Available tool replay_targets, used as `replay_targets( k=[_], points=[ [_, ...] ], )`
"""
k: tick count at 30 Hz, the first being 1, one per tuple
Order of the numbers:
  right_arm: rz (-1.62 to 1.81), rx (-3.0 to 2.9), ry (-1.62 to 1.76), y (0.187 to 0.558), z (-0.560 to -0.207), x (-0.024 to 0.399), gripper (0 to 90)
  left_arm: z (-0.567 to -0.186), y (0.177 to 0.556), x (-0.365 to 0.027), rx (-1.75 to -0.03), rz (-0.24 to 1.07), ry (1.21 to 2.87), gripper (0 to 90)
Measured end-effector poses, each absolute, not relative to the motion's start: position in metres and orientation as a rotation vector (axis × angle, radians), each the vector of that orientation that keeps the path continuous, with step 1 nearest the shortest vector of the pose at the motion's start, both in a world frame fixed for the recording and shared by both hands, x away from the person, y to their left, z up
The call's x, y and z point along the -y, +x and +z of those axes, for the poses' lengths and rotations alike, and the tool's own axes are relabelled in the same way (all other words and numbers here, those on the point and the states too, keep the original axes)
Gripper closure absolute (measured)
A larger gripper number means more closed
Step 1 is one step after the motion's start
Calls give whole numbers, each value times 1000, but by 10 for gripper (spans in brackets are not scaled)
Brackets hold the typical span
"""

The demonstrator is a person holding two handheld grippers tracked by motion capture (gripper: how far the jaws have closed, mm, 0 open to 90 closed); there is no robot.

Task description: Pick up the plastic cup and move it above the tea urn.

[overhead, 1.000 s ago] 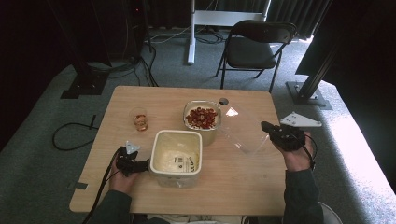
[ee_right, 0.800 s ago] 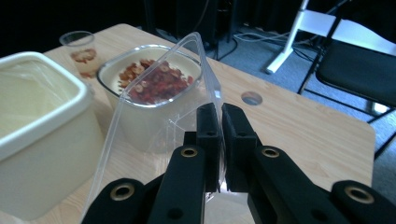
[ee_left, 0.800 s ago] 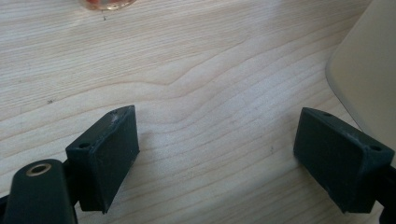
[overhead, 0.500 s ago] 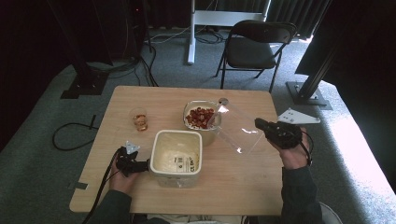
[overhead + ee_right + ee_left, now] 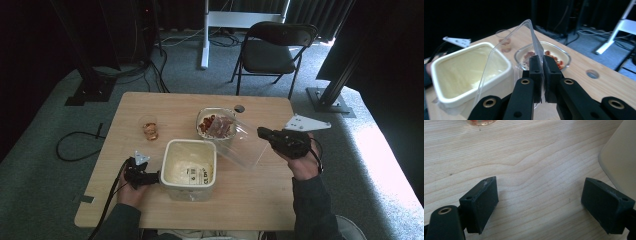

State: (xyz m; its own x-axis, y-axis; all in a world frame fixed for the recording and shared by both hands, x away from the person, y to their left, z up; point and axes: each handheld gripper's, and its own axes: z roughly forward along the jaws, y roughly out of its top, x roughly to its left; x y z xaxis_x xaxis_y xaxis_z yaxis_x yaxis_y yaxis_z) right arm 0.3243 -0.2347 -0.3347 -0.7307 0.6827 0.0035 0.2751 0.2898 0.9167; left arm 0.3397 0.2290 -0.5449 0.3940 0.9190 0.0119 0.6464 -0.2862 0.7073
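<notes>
Right gripper [image 5: 540,75] clamping clear lid [image 5: 506,60] by its edge, right of centre in high view, between tub [image 5: 190,167] and bowl [image 5: 216,125]. Left gripper [image 5: 541,205] resting open, empty, lower left. Lid likely light, thin, flexible, slippery: gripping at stiffer rim advisable.

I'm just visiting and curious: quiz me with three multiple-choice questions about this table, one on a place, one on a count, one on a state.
1. Where is the small glass cup? A left of the clear bowl of red food; B inside the cream plastic tub; C on the chair.
2. How many open containers stand on the wooden table? A one; B three; C six.
3. The right gripper is: A open; B shut on the clear plastic lid; C lying flat.

A: the cup stands left of the bowl. B: cup, bowl, tub. B: the jaws pinch the lid's edge.
</notes>
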Motion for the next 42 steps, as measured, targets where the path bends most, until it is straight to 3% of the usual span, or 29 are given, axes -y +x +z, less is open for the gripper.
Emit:
replay_targets(
  k=[42],
  points=[
    [1617,-2409,686,336,-338,184,862,-545,339,-229,-1335,568,2034,147]
  ],
)
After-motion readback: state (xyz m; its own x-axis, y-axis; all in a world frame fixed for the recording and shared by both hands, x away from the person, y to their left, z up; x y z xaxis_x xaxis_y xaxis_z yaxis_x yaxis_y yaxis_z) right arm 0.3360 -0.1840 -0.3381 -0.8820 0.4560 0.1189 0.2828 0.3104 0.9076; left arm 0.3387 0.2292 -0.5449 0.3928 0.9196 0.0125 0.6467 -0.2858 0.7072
